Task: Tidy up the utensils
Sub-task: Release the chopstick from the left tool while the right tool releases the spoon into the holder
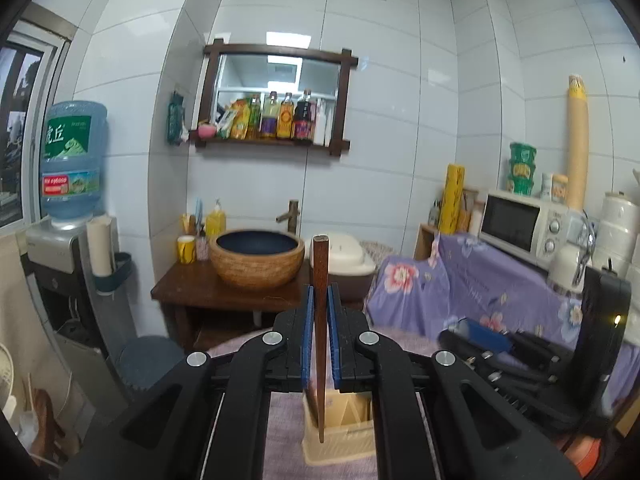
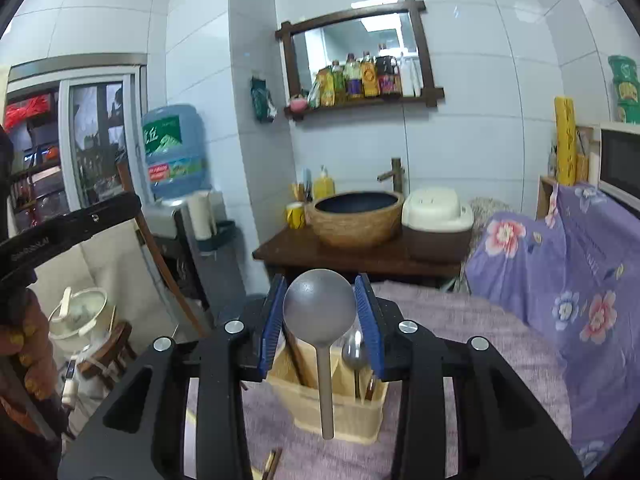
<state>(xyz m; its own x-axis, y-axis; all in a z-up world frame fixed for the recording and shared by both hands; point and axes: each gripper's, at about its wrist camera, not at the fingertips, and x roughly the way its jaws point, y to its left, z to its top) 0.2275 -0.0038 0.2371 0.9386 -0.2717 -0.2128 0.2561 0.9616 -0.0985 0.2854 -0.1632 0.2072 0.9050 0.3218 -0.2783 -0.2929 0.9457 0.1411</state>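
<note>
Dark smooth wooden chopstick (image 1: 319, 320), matt grey ladle (image 2: 320, 312), ribbed cream plastic caddy (image 2: 340, 404).

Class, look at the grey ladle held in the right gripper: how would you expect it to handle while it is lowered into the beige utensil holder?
The ladle looks rigid, so it should not flop. Its wide bowl sits above a thin handle, so it is probably top-heavy and may pivot in the right gripper. The smooth matte surface might slip. The slatted utensil holder looks light and could tip.

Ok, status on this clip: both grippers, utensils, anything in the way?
Left gripper shut on chopstick, poised over caddy. Right gripper around grey spoon, grip unclear. Caddy already holds a metal spoon. No obstruction seen.
</note>
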